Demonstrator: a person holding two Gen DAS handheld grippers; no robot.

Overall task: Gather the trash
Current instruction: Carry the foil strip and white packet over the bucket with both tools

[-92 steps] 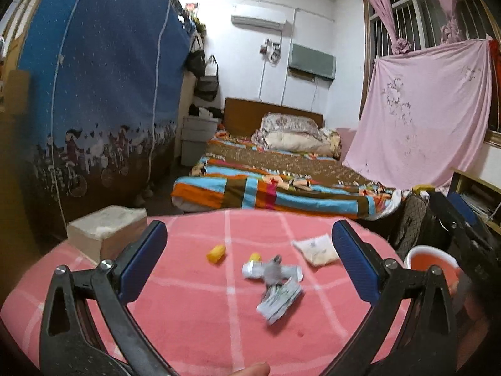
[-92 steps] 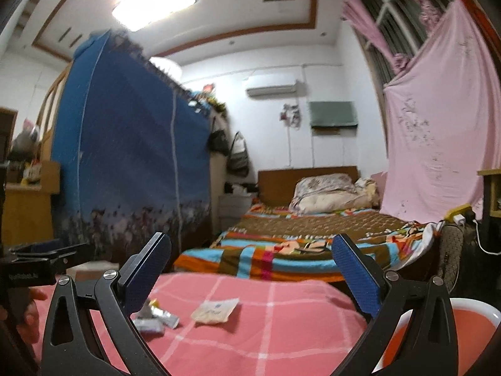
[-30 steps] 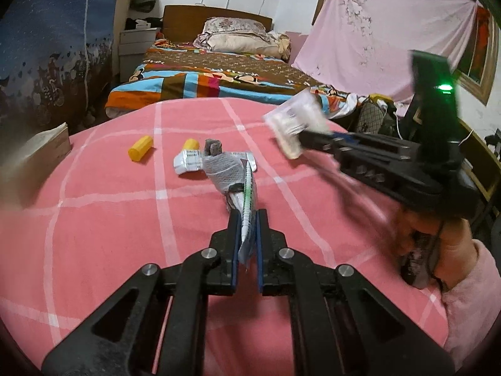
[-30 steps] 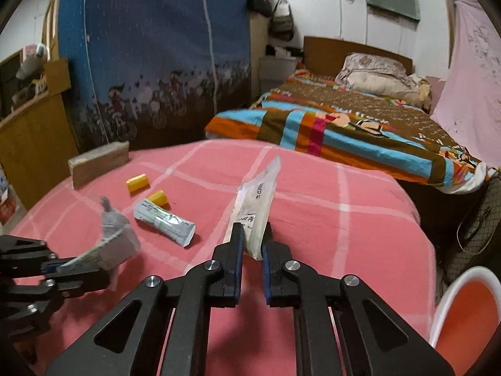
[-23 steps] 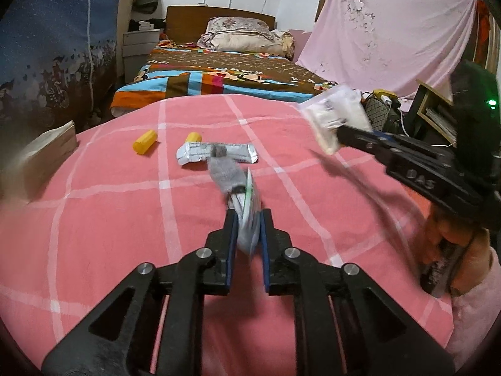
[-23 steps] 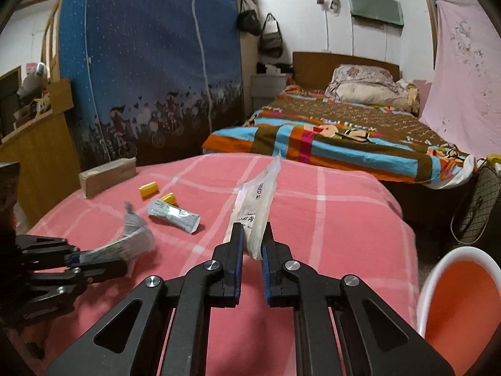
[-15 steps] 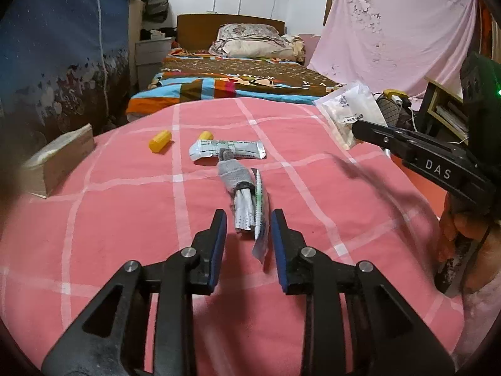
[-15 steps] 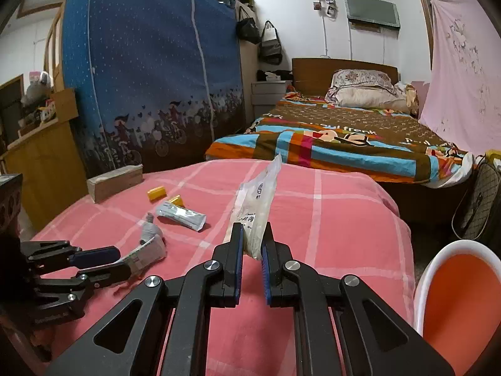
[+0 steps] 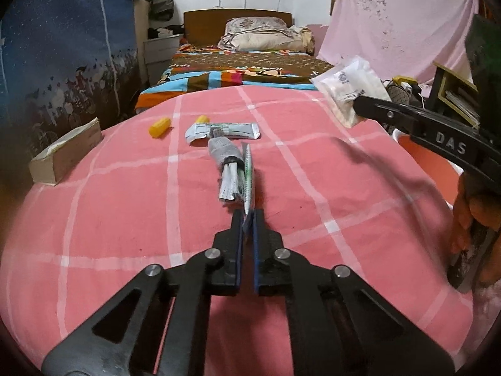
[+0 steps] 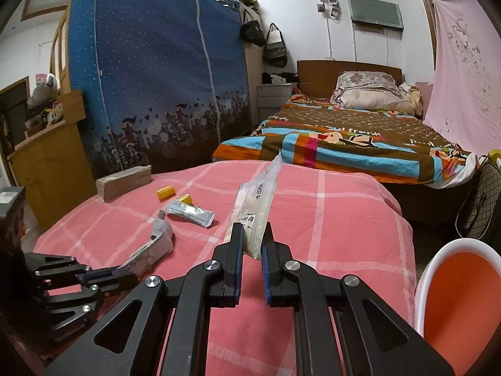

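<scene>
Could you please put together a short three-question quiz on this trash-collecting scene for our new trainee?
1. True or false: the right hand-held gripper is empty.
2. What does the left hand-held gripper pinch? A) a yellow cap B) the edge of a wrapper bundle C) the tissue box
3. How many yellow caps lie on the pink cloth?

Key: 1. False, it is shut on a white packet. 2. B. 3. Two.
</scene>
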